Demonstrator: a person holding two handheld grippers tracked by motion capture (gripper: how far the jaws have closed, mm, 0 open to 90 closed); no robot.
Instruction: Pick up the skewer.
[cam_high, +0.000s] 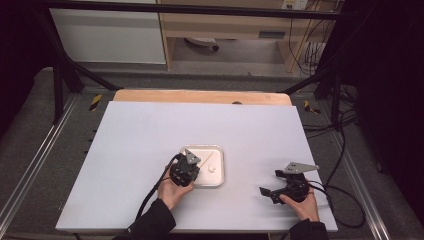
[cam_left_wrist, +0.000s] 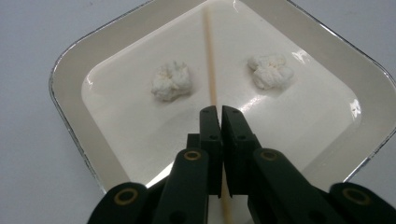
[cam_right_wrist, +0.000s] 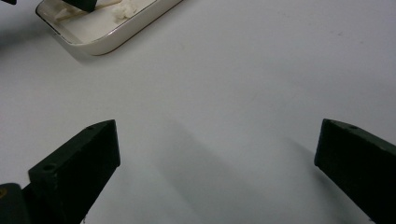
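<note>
A white square dish (cam_high: 220, 150) sits near the table's front middle. In the left gripper view the dish (cam_left_wrist: 70, 84) holds two white crumbly lumps (cam_left_wrist: 172, 81) (cam_left_wrist: 271, 71) with a thin pale stick (cam_left_wrist: 210, 60) lying between them. My left gripper (cam_left_wrist: 220, 114) is down inside the dish, its jaws shut on the near part of the stick. From above, the left gripper (cam_high: 196, 167) is at the dish's left side. My right gripper (cam_high: 270, 183) rests to the right of the dish, and its jaws (cam_right_wrist: 217, 135) stand wide open over bare table.
The white tabletop (cam_high: 150, 135) has free room all around the dish. A wooden strip (cam_high: 200, 96) runs along its far edge. Black frame bars and cables stand beyond the table's sides. The dish's corner (cam_right_wrist: 116, 44) shows at the top left of the right gripper view.
</note>
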